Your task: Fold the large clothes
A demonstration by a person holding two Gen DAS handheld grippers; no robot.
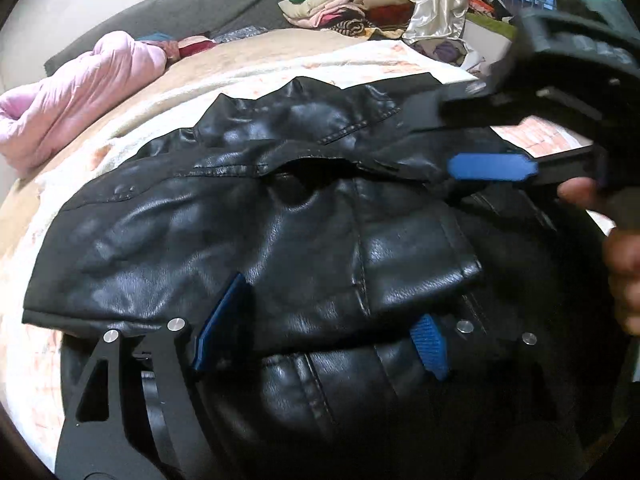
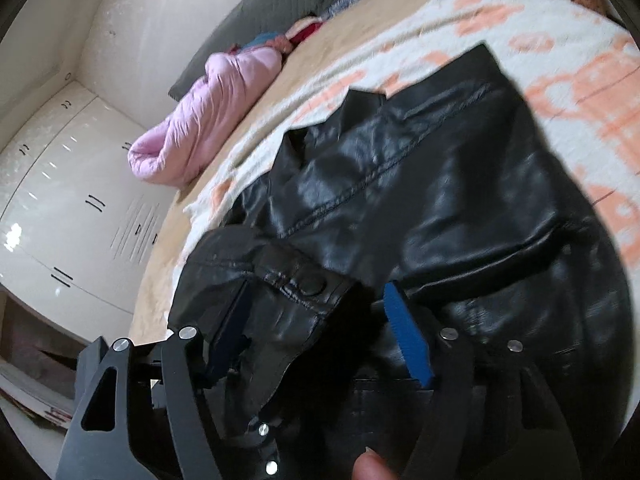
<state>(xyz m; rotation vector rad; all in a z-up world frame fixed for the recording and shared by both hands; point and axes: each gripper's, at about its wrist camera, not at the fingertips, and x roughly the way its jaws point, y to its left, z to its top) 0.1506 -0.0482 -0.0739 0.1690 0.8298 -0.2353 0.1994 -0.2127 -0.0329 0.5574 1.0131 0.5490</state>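
Observation:
A black leather jacket (image 1: pixel 248 236) lies spread on the blanket-covered bed (image 1: pixel 280 68). In the left wrist view my left gripper (image 1: pixel 326 332) hovers low over the jacket's near part, open, its blue pads (image 1: pixel 224 320) wide apart and gripping nothing. My right gripper (image 1: pixel 436 138) reaches in from the right at a folded-over edge of the jacket. In the right wrist view the right gripper (image 2: pixel 320 332) is open around a sleeve cuff (image 2: pixel 304 288) with a snap button. The cuff lies between the blue pads (image 2: pixel 408 336), and a gap shows beside the right pad.
A rolled pink quilt (image 1: pixel 76 96) lies at the bed's far left, by a grey headboard (image 1: pixel 192 12). Piles of folded clothes (image 1: pixel 340 4) sit at the far end. White cabinets (image 2: pixel 72 184) stand beside the bed. A hand (image 1: pixel 624 256) shows at the right edge.

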